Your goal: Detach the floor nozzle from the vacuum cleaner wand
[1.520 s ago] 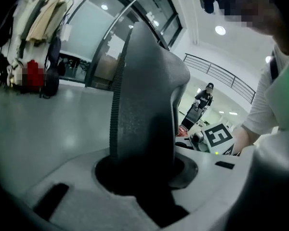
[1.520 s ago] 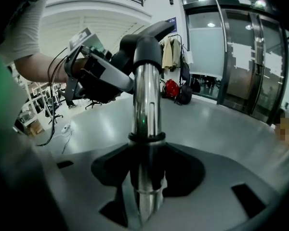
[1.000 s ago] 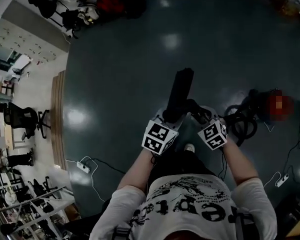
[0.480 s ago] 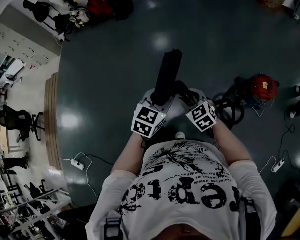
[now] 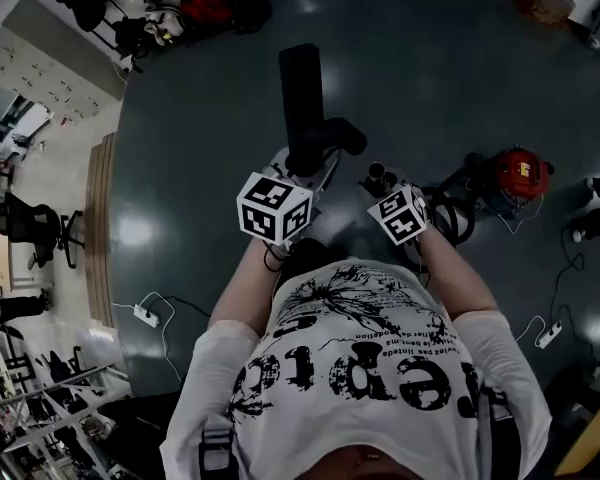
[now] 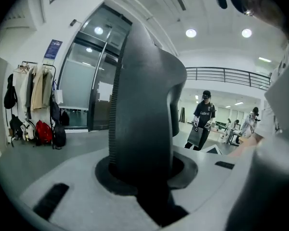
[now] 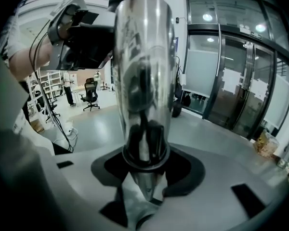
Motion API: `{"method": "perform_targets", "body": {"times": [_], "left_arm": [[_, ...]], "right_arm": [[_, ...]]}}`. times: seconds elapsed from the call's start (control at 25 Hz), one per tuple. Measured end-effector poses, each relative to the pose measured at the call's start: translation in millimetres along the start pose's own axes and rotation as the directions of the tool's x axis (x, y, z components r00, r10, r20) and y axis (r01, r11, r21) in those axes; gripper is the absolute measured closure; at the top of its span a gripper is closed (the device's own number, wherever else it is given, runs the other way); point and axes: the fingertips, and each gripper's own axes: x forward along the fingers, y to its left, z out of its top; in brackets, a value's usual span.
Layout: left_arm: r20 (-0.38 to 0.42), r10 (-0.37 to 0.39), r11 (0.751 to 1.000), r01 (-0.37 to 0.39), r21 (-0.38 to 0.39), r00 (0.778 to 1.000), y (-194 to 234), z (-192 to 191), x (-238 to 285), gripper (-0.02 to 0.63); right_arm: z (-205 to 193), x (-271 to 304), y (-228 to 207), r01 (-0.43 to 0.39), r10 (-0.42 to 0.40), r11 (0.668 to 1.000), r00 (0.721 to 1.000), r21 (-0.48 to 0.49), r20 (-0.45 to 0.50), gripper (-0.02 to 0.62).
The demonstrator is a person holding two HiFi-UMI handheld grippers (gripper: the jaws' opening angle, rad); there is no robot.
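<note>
The black floor nozzle [image 5: 302,93] hangs in the air with its angled neck [image 5: 337,134] free; my left gripper [image 5: 302,164] is shut on its lower part. In the left gripper view the nozzle's dark ribbed body [image 6: 139,100] fills the space between the jaws of the left gripper [image 6: 143,179]. The chrome wand [image 5: 377,174] stands a short way right of the nozzle, its open end showing, apart from the neck. My right gripper [image 5: 382,190] is shut on the wand; in the right gripper view the shiny wand tube [image 7: 143,81] rises from the right gripper [image 7: 145,174].
A red vacuum canister [image 5: 521,173] with a coiled black hose [image 5: 450,213] sits on the dark floor to the right. A white power strip [image 5: 143,316] lies at the left. Bags and stands [image 5: 205,6] crowd the far edge. A person [image 6: 202,119] stands in the distance.
The nozzle, joined to the wand a second ago, has come off. My left gripper has lifted it up and to the left, leaving a gap to the wand in the right gripper.
</note>
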Motion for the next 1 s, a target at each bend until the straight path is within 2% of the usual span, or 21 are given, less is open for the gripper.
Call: {"method": "perform_targets", "body": {"times": [0.16,0.28,0.44,0.6,0.72,0.88,1.0], "left_arm": [[-0.035,0.018,1.000,-0.017,0.019,0.999,-5,-14,-8,0.497],[-0.057,0.034,0.999,-0.034,0.000,0.998,-1,-31,-17,0.497],[-0.082,0.068,0.993,-0.075,-0.090,0.994,24,-65,-14,0.497],[-0.145,0.086,0.972,-0.115,-0.203,0.986,63,-126,3,0.497],[-0.211,0.058,0.935,-0.127,-0.330,0.976,91,-187,20,0.497],[-0.276,0.042,0.852,-0.179,-0.492,0.960,137,-272,48,0.496],[-0.295,0.036,0.797,-0.205,-0.568,0.955,173,-330,65,0.495]], "right_arm": [[-2,2,4,-0.017,0.017,1.000,1.000,-0.009,-0.001,0.418],[-4,7,13,-0.019,0.019,0.999,1.000,-0.026,-0.018,0.419],[-25,26,13,-0.039,0.037,0.999,0.997,-0.034,-0.065,0.419],[-54,65,9,-0.078,0.072,0.996,0.989,-0.041,-0.126,0.418],[-80,104,12,-0.116,0.104,0.992,0.978,-0.057,-0.180,0.418],[-120,170,8,-0.151,0.124,0.984,0.959,-0.090,-0.256,0.417],[-149,226,10,-0.166,0.127,0.981,0.944,-0.103,-0.305,0.419]]}}
